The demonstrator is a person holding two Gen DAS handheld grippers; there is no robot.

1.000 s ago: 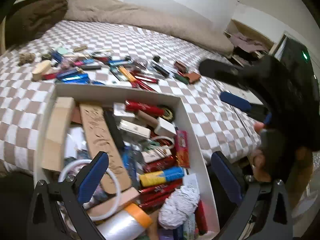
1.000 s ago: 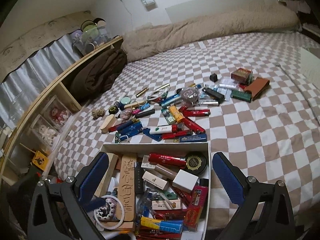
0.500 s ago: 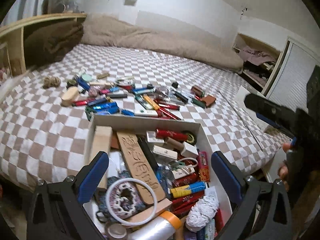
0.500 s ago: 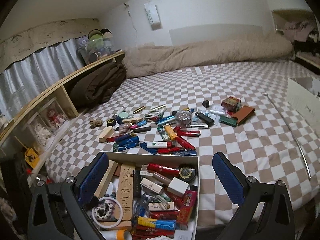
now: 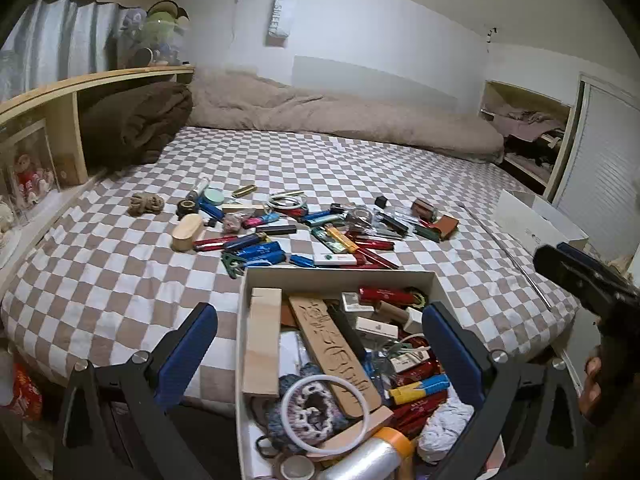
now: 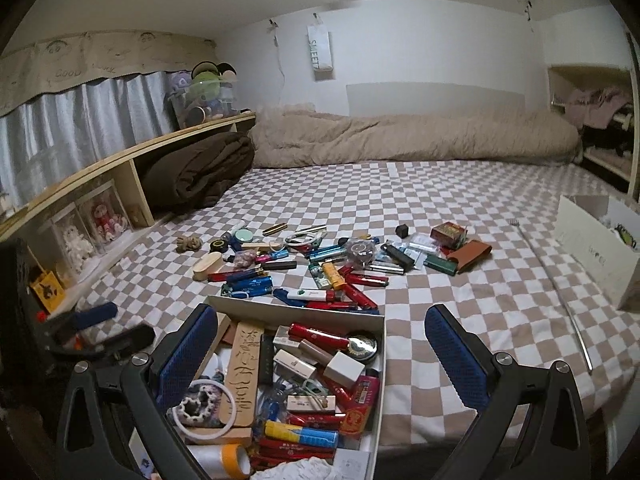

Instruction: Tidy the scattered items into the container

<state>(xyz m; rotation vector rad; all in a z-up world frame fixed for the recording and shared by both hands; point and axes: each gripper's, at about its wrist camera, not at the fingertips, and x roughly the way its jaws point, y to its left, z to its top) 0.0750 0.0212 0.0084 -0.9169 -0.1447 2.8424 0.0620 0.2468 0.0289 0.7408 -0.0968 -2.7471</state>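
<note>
My left gripper [image 5: 320,344] hangs above the near edge of the bed [image 5: 120,280], its jaws spread wide with nothing between them; the blue pads [image 5: 188,344] frame the white container [image 5: 340,274]. My right gripper [image 6: 322,346] is likewise wide apart and empty, poised over the container's right wall [image 6: 380,360]. The container sits at the near edge of the checkered bed, already heaped: a carved wooden plaque [image 5: 332,352] leans lengthwise beside a plain wooden block [image 5: 262,348], with a white ring [image 5: 324,412] over a knitted piece, red tubes, small white boxes and a roll of clear film [image 5: 368,458] at the near end. The scattered items [image 5: 304,228] lie in a band across the middle of the bed, just beyond the container's far wall: blue and red lighters, a white stick [image 5: 334,259], a wooden oval case [image 5: 187,231] at the left end, a brown pouch [image 5: 446,225] at the right end. A knotted cord [image 5: 146,203] lies apart, toward the left edge. A beige duvet [image 5: 340,116] runs along the far edge.
</note>
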